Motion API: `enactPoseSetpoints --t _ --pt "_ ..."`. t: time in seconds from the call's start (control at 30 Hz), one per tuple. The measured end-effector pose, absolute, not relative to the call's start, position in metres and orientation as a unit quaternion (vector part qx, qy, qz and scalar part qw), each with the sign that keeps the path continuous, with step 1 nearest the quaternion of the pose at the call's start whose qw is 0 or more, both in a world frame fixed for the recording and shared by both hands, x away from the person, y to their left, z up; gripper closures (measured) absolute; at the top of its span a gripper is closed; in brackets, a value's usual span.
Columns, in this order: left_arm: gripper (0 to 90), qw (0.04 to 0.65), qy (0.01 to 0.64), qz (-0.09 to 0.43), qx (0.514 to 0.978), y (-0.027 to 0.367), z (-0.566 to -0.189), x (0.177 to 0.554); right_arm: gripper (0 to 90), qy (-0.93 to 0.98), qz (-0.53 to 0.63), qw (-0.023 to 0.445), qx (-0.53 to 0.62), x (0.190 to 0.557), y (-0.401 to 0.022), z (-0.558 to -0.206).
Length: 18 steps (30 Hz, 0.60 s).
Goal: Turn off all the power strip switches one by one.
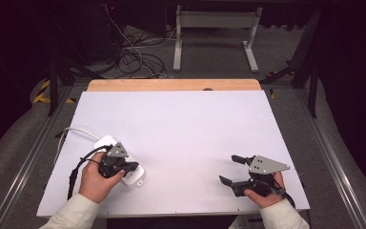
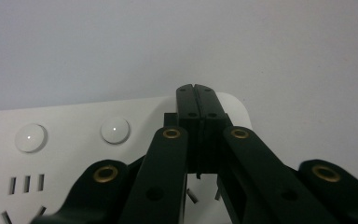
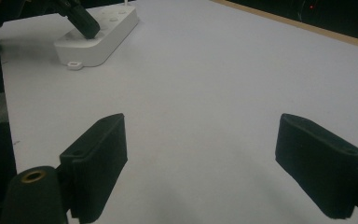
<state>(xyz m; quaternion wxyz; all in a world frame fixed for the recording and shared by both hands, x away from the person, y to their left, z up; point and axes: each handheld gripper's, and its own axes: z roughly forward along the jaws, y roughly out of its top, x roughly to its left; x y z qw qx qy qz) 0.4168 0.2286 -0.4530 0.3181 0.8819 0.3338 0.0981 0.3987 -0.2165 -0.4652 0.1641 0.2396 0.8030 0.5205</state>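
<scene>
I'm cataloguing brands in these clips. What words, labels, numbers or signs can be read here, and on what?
None can be read.
White power strip: two round buttons and socket slots, no print showing.
Left gripper and right gripper: bare black fingers, no marking.
White table: blank.
Yellow-black hazard tape on the floor: stripes, no lettering.

Bright even light on the white table point(image 1: 181, 124), dark surroundings, soft faint shadows, near tongs blurred close-up.

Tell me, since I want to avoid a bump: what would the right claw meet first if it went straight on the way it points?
Probably nothing soon: the open right claw faces bare white table. The white power strip, where the shut left claw rests, lies off to one side of that line, though depth is hard to judge.
</scene>
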Motion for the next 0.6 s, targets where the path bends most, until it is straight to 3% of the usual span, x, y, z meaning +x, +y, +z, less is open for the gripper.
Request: enactPoseSetpoints --t 0.6 --pt "90.0 0.313 0.325 0.109 0.886 0.2256 -0.4533 0.4146 17.2 0.804 0.519 0.163 0.241 0.3990 -0.2164 -0.4659"
